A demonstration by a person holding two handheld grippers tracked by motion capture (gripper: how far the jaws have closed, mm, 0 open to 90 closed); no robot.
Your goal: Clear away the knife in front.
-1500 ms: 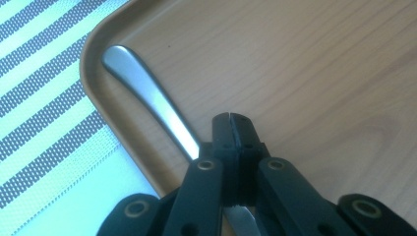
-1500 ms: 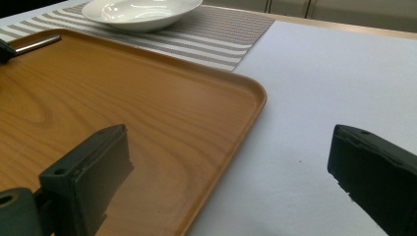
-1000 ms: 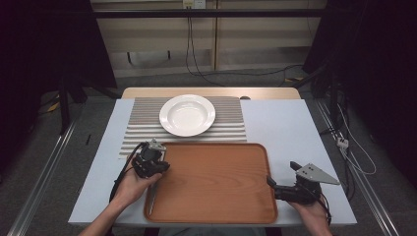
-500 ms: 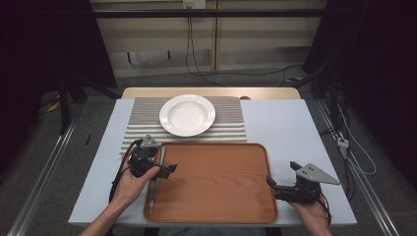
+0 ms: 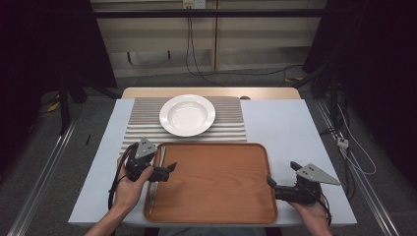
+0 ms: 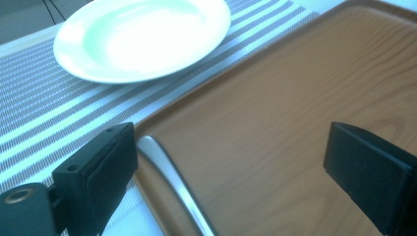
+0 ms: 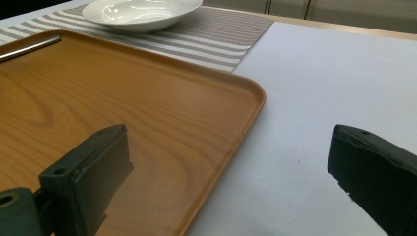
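Left gripper (image 5: 169, 170) jaws just opened wide, nothing between; metal utensil (image 5: 156, 173) lies along left rim inside wooden tray (image 5: 216, 196). Right gripper (image 5: 270, 182) agape, idle at tray's right edge. Judgement: back left gripper off straight, avoid nudging utensil

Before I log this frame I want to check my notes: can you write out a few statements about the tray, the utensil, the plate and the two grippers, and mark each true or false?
1. The silver utensil lies along the left edge of the wooden tray. True.
2. The left gripper is clamped on the utensil. False: its jaws are wide open, having just opened, and the utensil lies free on the tray.
3. The white plate rests on the striped mat. True.
4. The plate holds food. False: it is empty.
5. The right gripper grips the tray's rim. False: its jaws are open, with the rim between them.
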